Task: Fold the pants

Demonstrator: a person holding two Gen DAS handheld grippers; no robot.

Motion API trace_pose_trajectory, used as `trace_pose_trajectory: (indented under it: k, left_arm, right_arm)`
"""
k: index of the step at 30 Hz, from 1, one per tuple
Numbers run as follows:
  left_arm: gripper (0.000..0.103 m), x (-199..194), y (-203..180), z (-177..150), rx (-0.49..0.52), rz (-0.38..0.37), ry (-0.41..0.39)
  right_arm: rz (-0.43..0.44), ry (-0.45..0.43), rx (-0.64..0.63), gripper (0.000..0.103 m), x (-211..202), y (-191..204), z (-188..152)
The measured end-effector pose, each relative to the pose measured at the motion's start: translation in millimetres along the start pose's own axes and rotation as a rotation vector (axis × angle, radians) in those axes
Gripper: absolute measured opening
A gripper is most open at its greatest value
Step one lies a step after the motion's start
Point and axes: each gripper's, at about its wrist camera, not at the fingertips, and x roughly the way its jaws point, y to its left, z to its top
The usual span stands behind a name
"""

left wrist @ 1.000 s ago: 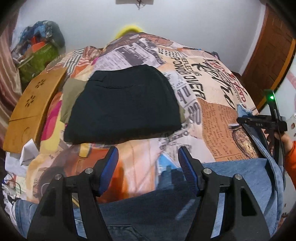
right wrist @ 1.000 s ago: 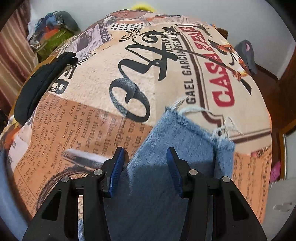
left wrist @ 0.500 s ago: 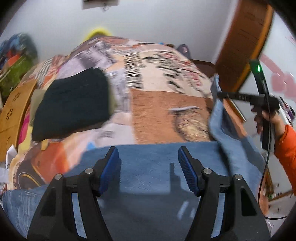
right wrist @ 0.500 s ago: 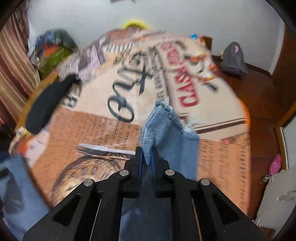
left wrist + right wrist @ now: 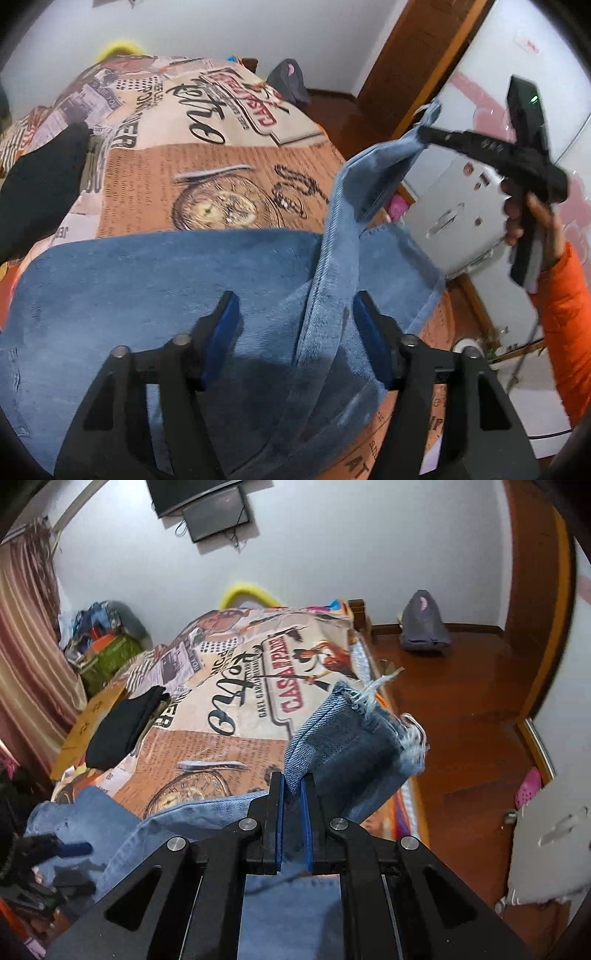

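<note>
Blue jeans point(image 5: 147, 288) lie across the near part of a bed with a printed cover point(image 5: 221, 122). My left gripper point(image 5: 294, 306) hovers low over them, jaws closing, with a raised fold of denim running up between the pads; I see no firm pinch. That fold leads up to my right gripper point(image 5: 424, 133), held by a hand in an orange sleeve. In the right wrist view the right gripper point(image 5: 293, 786) is shut on the frayed leg end of the jeans point(image 5: 354, 746), lifted off the bed. The left gripper point(image 5: 70, 849) shows at the lower left there.
A folded black garment point(image 5: 40, 184) point(image 5: 125, 727) lies on the bed's left side beside a wooden board point(image 5: 92, 716). A white fridge point(image 5: 461, 206) and a wooden door point(image 5: 417, 55) stand to the right. A grey bag point(image 5: 424, 627) and a pink shoe point(image 5: 528, 790) sit on the wood floor.
My right gripper closed on the jeans' leg end and lifted it off the bed. My left gripper swung right along the jeans, and its jaws have narrowed.
</note>
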Motion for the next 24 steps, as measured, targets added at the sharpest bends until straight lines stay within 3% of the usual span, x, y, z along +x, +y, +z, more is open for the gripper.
trace_pose_trajectory:
  k: [1, 3, 12, 17, 24]
  left_arm:
    - [0.045, 6, -4, 0, 0.012, 0.002, 0.014]
    - [0.009, 14, -11, 0, 0.030, -0.003, 0.035]
    - [0.004, -15, -45, 14, 0.124, -0.022, -0.050]
    - [0.004, -5, -68, 5, 0.174, 0.002, -0.030]
    - [0.004, 30, -71, -20, 0.166, 0.002, 0.040]
  right_arm:
    - [0.004, -0.003, 0.014, 0.007, -2, -5, -3]
    - [0.011, -0.010, 0.033, 0.007, -4, -8, -6]
    - [0.044, -0.117, 0.042, 0.007, -32, -16, 17]
    - [0.046, -0.188, 0.033, 0.007, -51, -23, 15]
    - [-0.001, -0.072, 0.112, 0.007, -35, -63, -46]
